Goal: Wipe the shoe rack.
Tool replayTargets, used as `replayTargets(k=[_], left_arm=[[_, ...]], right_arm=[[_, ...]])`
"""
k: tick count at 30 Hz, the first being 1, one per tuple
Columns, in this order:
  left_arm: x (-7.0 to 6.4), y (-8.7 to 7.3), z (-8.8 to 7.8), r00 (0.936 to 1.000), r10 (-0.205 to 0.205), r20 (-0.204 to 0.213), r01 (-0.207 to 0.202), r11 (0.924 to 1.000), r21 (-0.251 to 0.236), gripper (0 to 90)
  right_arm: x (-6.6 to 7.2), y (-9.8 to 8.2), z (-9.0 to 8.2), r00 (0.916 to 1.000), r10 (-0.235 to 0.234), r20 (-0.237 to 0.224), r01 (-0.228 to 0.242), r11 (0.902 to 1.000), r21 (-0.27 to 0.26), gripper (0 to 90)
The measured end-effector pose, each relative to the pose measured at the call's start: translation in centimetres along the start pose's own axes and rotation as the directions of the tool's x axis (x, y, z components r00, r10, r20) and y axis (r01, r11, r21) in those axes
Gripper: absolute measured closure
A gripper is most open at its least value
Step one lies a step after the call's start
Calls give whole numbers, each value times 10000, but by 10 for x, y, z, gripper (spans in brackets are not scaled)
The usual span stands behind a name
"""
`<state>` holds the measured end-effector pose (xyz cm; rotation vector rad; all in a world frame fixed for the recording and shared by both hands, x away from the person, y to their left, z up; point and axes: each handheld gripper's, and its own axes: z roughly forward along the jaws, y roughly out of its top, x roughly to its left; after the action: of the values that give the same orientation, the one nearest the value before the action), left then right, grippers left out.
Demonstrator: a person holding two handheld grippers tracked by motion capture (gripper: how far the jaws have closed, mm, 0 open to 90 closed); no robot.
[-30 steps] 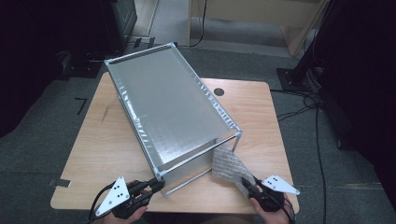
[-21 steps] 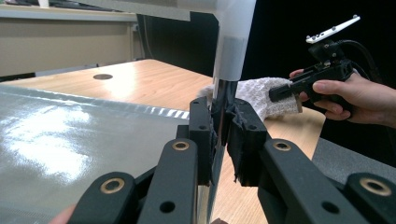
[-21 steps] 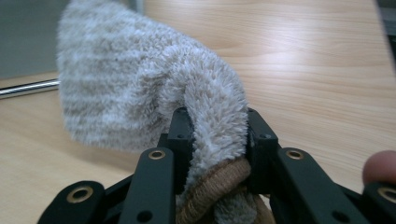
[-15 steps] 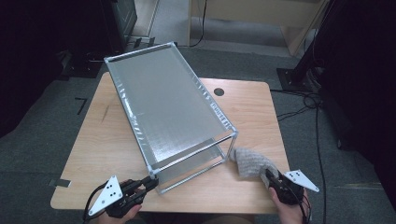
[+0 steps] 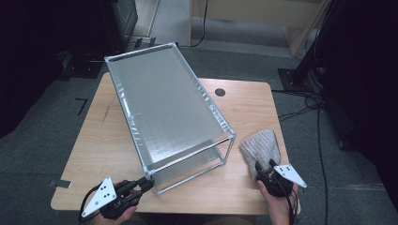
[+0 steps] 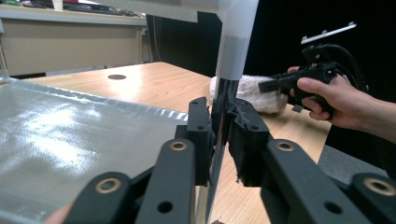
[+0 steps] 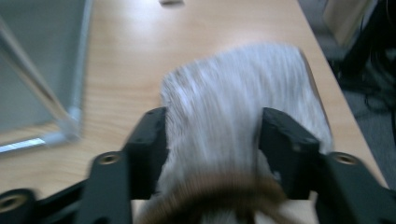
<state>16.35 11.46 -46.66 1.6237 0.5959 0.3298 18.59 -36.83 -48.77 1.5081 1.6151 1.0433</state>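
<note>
Left gripper (image 5: 146,185) sits at the near left edge of the wooden table (image 5: 94,154), held low in the person's left hand (image 5: 123,216). Its 2 jaws close on the near corner post (image 6: 223,105) of the metal-framed rack (image 5: 164,112); they have just been opening a little, yet in the left gripper view the pads still press on the post from both sides.

The rack stands slantwise across the middle of the table, its silvery top panel running from the far left to the near right.

Just right of the rack's near right corner lies the grey knitted cloth (image 5: 261,146), flat on the table near the right edge.

Right gripper (image 5: 264,168) points at the cloth's near end. Its jaws have just been opening and stand apart, the cloth between them. The right gripper view is blurred, so contact appears loose at most.
</note>
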Motion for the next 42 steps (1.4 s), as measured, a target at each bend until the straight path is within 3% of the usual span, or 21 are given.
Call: replayTargets(k=[1, 3, 6, 7, 8, 11, 13, 18, 19, 20, 21, 23, 27, 35, 39, 40, 42], left_arm=[[0, 0, 0, 10000, 0, 0, 0, 10000, 0, 725], [1, -3, -1, 10000, 28, -67, -27, 10000, 90, 707], [2, -8, -2, 10000, -60, -47, 61, 9997, 257, 714], [2, -8, -2, 10000, -60, -47, 61, 9997, 257, 719], [2, -11, 0, 9999, -127, 9, 127, 9991, 400, 730], [1, -16, 5, 10000, -43, -7, 43, 9972, 752, 752], [-1, -19, 8, 9999, 120, -97, -111, 9962, 861, 764], [0, -20, 7, 10000, 34, -78, -27, 9965, 837, 796], [-1, -20, 8, 9999, 62, -104, -53, 9966, 826, 802], [-1, -20, 8, 9999, 113, -69, -107, 9965, 825, 802], [-3, -20, 8, 9999, 121, 30, -123, 9963, 851, 804], [-5, -20, 9, 9998, 158, 96, -166, 9959, 892, 805], [-12, -19, 12, 9992, 281, 275, -306, 9948, 967, 807], [-27, -20, 23, 9967, 324, 747, -398, 9943, 994, 806], [-38, -20, 33, 9948, 474, 896, -562, 9936, 985, 808], [-38, -20, 33, 9948, 474, 896, -562, 9936, 985, 807], [-39, -20, 38, 9960, 338, 827, -417, 9945, 957, 805]], right_arm=[[0, 0, 0, 10000, 0, 0, 0, 10000, 0, 367], [13, 7, -10, 9977, -115, -669, 78, 9985, -550, 366], [34, 10, -10, 9864, -457, -1580, 365, 9975, -603, 419], [34, 10, -10, 9864, -457, -1580, 365, 9975, -603, 419], [50, 12, -5, 9839, -733, -1631, 665, 9967, -472, 450], [68, 16, 7, 9849, -709, -1578, 684, 9974, -216, 515], [75, 19, 15, 9828, -533, -1769, 512, 9986, -165, 566], [79, 25, 31, 9856, -177, -1680, 159, 9998, -117, 614], [81, 26, 37, 9811, 3, -1936, -20, 10000, -84, 700], [81, 26, 37, 9811, 3, -1936, -20, 10000, -84, 700], [86, 26, 41, 9805, -150, -1957, 132, 9999, -107, 785], [89, 26, 44, 9842, -201, -1761, 175, 9997, -167, 800], [88, 31, 53, 9817, 85, -1905, -102, 9999, -78, 800], [92, 44, 78, 9824, -140, -1864, 122, 9999, -110, 798], [90, 47, 83, 9753, 274, -2191, -273, 9996, 35, 601], [90, 47, 83, 9753, 274, -2191, -273, 9996, 35, 601], [93, 41, 72, 9741, 129, -2258, -146, 9999, -59, 526]])
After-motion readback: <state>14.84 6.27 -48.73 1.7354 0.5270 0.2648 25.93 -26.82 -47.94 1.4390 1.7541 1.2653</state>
